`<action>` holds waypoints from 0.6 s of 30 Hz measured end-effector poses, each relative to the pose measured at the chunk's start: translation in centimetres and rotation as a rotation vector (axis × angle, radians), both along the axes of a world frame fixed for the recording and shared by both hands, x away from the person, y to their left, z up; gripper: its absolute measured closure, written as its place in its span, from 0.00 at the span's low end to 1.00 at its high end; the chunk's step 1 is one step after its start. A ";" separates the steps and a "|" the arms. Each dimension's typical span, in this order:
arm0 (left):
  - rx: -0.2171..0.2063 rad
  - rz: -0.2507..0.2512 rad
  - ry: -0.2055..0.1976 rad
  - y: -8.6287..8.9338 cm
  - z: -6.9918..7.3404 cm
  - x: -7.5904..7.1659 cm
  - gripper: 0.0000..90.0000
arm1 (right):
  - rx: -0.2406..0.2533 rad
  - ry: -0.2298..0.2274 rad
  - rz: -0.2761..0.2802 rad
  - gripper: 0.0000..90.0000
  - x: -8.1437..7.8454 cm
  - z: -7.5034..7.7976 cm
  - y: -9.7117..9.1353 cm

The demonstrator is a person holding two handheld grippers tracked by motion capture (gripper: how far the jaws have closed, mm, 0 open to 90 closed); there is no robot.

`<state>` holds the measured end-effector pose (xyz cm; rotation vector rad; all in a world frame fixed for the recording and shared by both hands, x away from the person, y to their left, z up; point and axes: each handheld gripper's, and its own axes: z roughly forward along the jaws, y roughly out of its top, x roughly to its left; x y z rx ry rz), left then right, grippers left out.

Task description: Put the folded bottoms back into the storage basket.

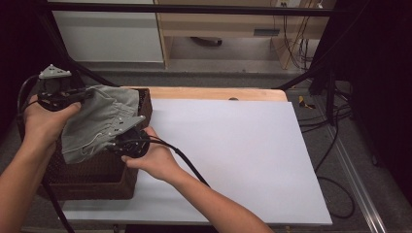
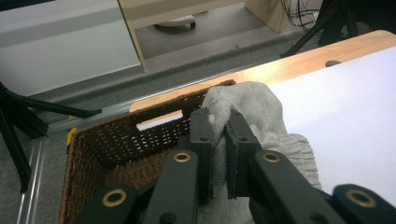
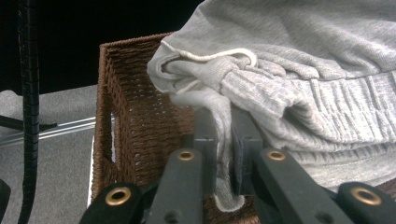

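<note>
**Grey garment held over the wicker basket by both grippers**

A grey sweat garment (image 1: 99,121) with a ribbed waistband and a white drawstring hangs above a brown wicker basket (image 1: 92,182), which sits at the left end of the bench (image 1: 214,93), partly on the white sheet (image 1: 233,155) that covers most of the bench top. The cloth drapes across the basket's open top and over its far right corner, bunched between the two hands.

The left gripper (image 2: 218,140) is clenched on a fold of the grey cloth: in the left gripper view the fabric is pinched tight between its two black fingers (image 2: 201,140), with the rest of the cloth bulging out beyond them toward the far edge of the bench. In the high view the left hand (image 1: 43,121) holds this gripper over the basket's far left side.

The right gripper (image 3: 223,149) is also grasping the garment, its fingers (image 3: 245,144) squeezing a strip of cloth near the drawstring end of the waistband, with the basket wall just behind. The right hand (image 1: 155,160) is at the basket's right rim, a black cable (image 1: 187,167) trailing from it across the white sheet
</note>
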<state>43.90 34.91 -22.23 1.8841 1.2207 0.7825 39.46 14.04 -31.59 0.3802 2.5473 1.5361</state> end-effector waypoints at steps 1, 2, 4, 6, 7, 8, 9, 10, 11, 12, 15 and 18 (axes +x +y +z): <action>0.002 0.002 0.001 0.0 -0.1 0.0 0.93 | -0.002 -0.003 -0.001 0.93 0.0 -0.1 0.1; 0.003 0.002 0.003 0.0 -0.2 0.0 0.93 | -0.007 -0.002 0.004 0.93 0.0 -0.1 0.2; 0.006 0.003 0.003 0.1 -0.3 0.0 0.93 | -0.011 -0.002 0.005 0.93 0.0 -0.3 0.3; 0.009 0.004 0.008 0.1 -0.3 0.0 0.93 | -0.018 -0.003 0.005 0.93 0.0 -0.4 0.5; 0.010 0.003 0.008 0.2 -0.3 0.0 0.93 | -0.022 -0.005 0.005 0.93 -0.1 -0.5 0.6; 0.011 0.004 0.009 0.2 -0.4 0.0 0.93 | -0.025 -0.005 0.006 0.93 -0.1 -0.6 0.6; 0.011 0.004 0.009 0.2 -0.4 0.0 0.93 | -0.024 -0.002 0.006 0.93 -0.2 -0.6 0.7; 0.011 0.004 0.010 0.2 -0.4 0.0 0.93 | -0.025 -0.004 0.008 0.93 -0.2 -0.6 0.7; 0.012 0.005 0.010 0.2 -0.4 0.0 0.93 | -0.023 -0.002 0.006 0.93 -0.2 -0.7 0.8; 0.013 0.005 0.011 0.3 -0.4 0.0 0.93 | -0.023 -0.003 0.008 0.93 -0.2 -0.7 0.8; 0.014 0.009 0.016 0.3 -0.5 0.1 0.93 | -0.022 -0.005 0.010 0.93 -0.1 -0.8 0.9; 0.015 0.011 0.019 0.5 -0.5 0.2 0.93 | -0.021 -0.001 0.008 0.93 -0.2 -0.8 0.9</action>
